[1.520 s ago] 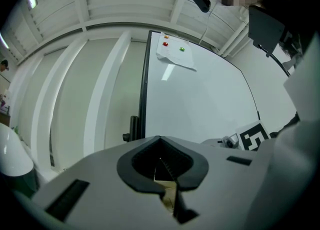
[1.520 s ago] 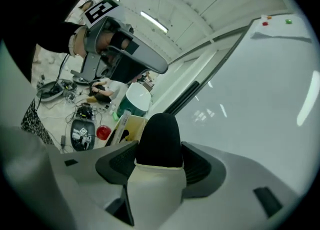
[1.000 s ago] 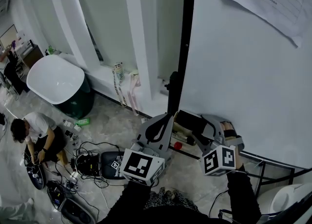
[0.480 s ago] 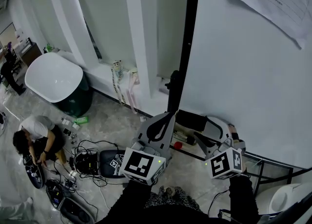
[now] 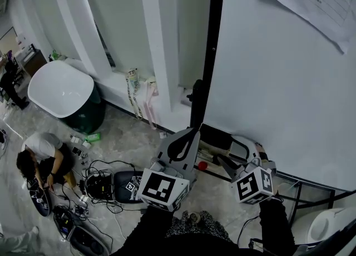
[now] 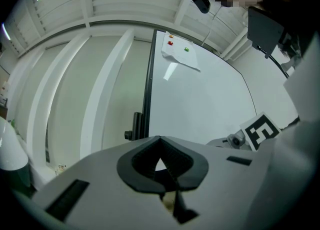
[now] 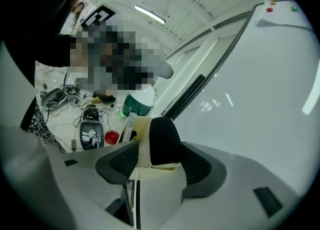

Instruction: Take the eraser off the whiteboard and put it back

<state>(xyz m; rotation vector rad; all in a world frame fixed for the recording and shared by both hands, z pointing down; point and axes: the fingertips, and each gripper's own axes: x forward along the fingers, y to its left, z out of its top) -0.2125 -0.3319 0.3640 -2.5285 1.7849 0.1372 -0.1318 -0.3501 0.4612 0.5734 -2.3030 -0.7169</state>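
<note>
The eraser is clamped in the right gripper near the lower left edge of the whiteboard, the left gripper being closed and empty, and it could be dropped to the floor if released before it is seated flat.

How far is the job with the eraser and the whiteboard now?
Done: the eraser appears to be off the whiteboard, clamped between the jaws of the right gripper. In hand: it is held near the board's lower left corner, close to the black frame. Left: set it back on the board and open the jaws. The left gripper is shut and empty.
</note>
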